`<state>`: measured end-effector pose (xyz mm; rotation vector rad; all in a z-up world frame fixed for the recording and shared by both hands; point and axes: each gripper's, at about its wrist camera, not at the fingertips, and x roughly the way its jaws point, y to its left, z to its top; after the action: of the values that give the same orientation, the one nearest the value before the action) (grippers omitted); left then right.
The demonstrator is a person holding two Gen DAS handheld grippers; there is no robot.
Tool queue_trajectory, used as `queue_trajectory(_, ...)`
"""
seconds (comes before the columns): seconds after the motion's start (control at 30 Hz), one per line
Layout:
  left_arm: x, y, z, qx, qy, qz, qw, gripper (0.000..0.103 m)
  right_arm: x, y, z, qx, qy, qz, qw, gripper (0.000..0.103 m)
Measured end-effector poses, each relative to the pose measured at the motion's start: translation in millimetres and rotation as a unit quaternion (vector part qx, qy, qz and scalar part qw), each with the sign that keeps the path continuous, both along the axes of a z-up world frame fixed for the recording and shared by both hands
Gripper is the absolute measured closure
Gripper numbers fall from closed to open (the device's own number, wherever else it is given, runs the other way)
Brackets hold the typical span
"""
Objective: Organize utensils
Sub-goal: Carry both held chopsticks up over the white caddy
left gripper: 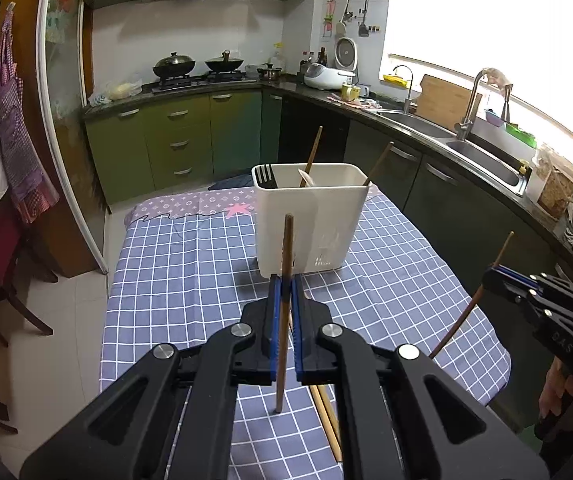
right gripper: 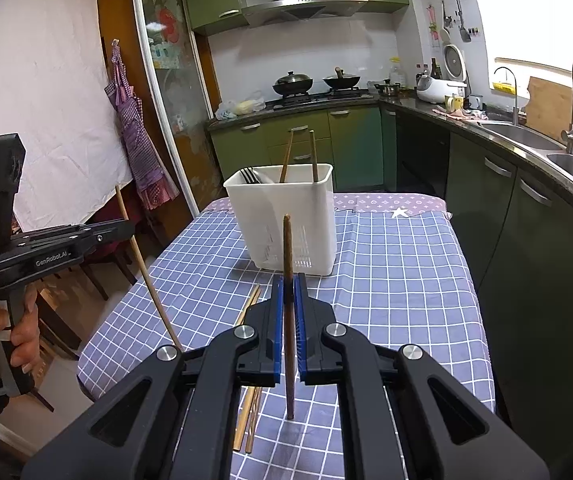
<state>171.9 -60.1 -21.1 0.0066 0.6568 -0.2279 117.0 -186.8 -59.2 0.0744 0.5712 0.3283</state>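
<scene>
A white utensil holder [left gripper: 310, 220] stands on the checked tablecloth and holds a black fork [left gripper: 264, 176], a white spoon and two brown chopsticks; it also shows in the right wrist view [right gripper: 286, 220]. My left gripper [left gripper: 285, 284] is shut on a brown chopstick [left gripper: 284, 312], held upright above the table, in front of the holder. My right gripper [right gripper: 288, 284] is shut on a darker chopstick [right gripper: 288, 312], also upright. Two light chopsticks [right gripper: 248, 376] lie flat on the cloth below the grippers. The left gripper [right gripper: 126, 230] and right gripper [left gripper: 490, 274] each show in the other view.
The table [right gripper: 406, 280] has a blue checked cloth. Green kitchen cabinets, a stove with pans and a counter with a double sink [left gripper: 482, 156] run along the back and right. A wooden chair [left gripper: 2, 280] stands left of the table.
</scene>
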Motion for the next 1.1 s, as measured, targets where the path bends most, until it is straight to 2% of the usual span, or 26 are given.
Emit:
queue_trajectory(0.47,-2.5,1.0,14.0,0.004,-0.009,-0.011,0.9999,0.098,13.3,14.8,25.0,-0.011,-0.015,0.018,1.0,0.097)
queue_trajectory(0.67,7.1,2.0,28.1,-0.002,-0.001,-0.017,0.9998,0.098,28.7,25.7,50.7,-0.02,-0.031,0.029,0.999,0.097)
queue_trajectory(0.87,15.9,3.5,69.6,-0.006,-0.022,-0.019,0.9996,0.098,54.0,34.5,106.9,-0.011,-0.07,0.03,0.997,0.097)
queue_trajectory(0.97,19.9,3.3,98.1,-0.012,-0.04,-0.02,0.9989,0.098,77.1,39.1,143.3,0.001,-0.099,0.022,0.995,0.097)
queue_trajectory(1.1,29.0,2.5,140.6,-0.024,-0.07,-0.02,0.9971,0.098,105.2,41.1,176.5,0.014,-0.126,0.004,0.992,0.097)
